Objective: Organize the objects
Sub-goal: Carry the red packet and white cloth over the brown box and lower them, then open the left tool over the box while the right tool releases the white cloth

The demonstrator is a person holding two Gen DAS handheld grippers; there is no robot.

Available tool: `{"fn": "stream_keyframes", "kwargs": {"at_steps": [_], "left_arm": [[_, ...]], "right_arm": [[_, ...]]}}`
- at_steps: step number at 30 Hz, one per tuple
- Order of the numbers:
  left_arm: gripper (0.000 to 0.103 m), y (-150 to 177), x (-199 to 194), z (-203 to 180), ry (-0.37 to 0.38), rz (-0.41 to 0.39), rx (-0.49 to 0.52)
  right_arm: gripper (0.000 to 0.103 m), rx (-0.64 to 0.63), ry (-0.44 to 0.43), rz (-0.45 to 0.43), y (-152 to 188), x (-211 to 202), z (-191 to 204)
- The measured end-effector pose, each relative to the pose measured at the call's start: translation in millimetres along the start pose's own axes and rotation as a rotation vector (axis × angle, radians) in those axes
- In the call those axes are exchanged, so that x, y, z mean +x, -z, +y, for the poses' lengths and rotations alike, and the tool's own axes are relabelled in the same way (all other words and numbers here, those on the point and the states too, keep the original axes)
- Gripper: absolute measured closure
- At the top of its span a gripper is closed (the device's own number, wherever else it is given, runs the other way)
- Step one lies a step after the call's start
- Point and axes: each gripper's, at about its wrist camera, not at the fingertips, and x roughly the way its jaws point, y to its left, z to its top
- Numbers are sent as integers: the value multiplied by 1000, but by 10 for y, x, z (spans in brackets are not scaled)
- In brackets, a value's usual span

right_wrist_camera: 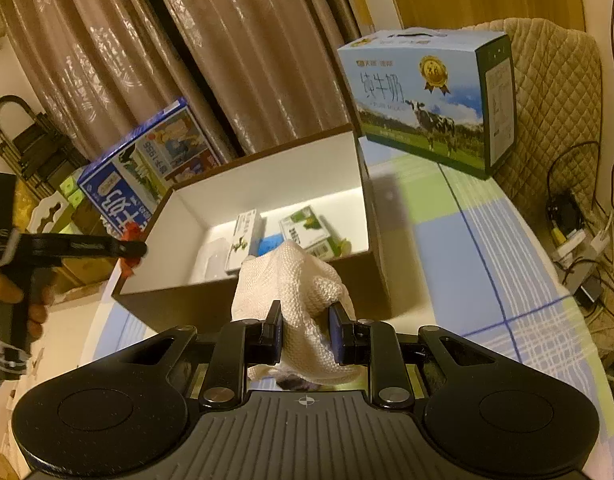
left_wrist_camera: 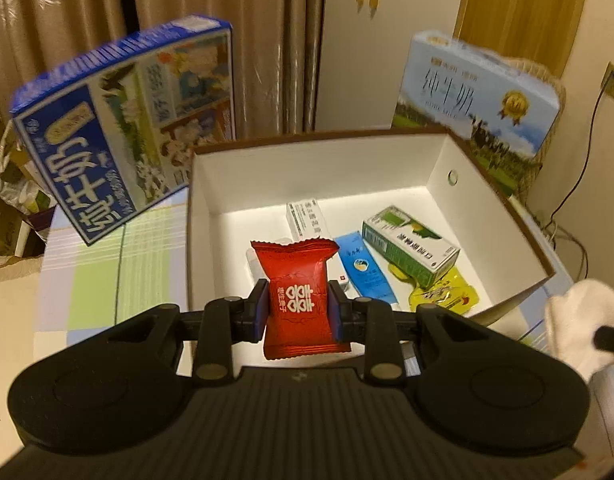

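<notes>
A: Left gripper (left_wrist_camera: 298, 309) status?

B: Clamped on a red candy packet (left_wrist_camera: 297, 298), pads on both sides, packet upright. It hangs above the near wall of the open storage box (left_wrist_camera: 307, 172), roughly over the interior.

A: Right gripper (right_wrist_camera: 305, 330)?

B: Closed on a white knitted cloth (right_wrist_camera: 295, 300), bunched between the fingers. It sits just in front of the box's near wall, not over the opening yet, as far as I can tell.

A: What's in the box?

B: A green-and-white carton (left_wrist_camera: 411, 250), a white carton (left_wrist_camera: 307, 220), a blue sachet (left_wrist_camera: 365, 268), a yellow wrapper (left_wrist_camera: 443, 294). Floor on the left side of the box looks free.

A: Surroundings?

B: Box stands on the table (right_wrist_camera: 487, 240) with a checked cover. Blue milk case (left_wrist_camera: 123, 128) leans beside the box on one side, light-blue milk case (right_wrist_camera: 427, 96) stands by its far corner on the other.

A: Step?

B: Judging it as the drop-in phase, both items carried, neither released. Packet looks closest to done.

A: Next?

B: Lower left over the free floor, open. Right needs to lift the cloth over the wall first; loose fabric could snag the rim.
</notes>
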Motion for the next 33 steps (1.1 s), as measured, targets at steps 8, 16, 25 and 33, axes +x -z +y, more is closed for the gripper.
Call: {"fn": "stream_keyframes", "kwargs": {"at_steps": [8,16,25,33], "left_arm": [[78,-50,445,28,-11,94,3],[77,-8,683,103,-33,151,-12],[49,-48,676,123,-49,124,2],[43,-111,681,158,-64,113,1]], "right_arm": [[83,-6,9,-4,-126,113,-27],[83,-29,5,-21,-292,240,10],[83,-91,12,-58,-630,502,81],[83,-186,126,-33,-891,1107,50]]}}
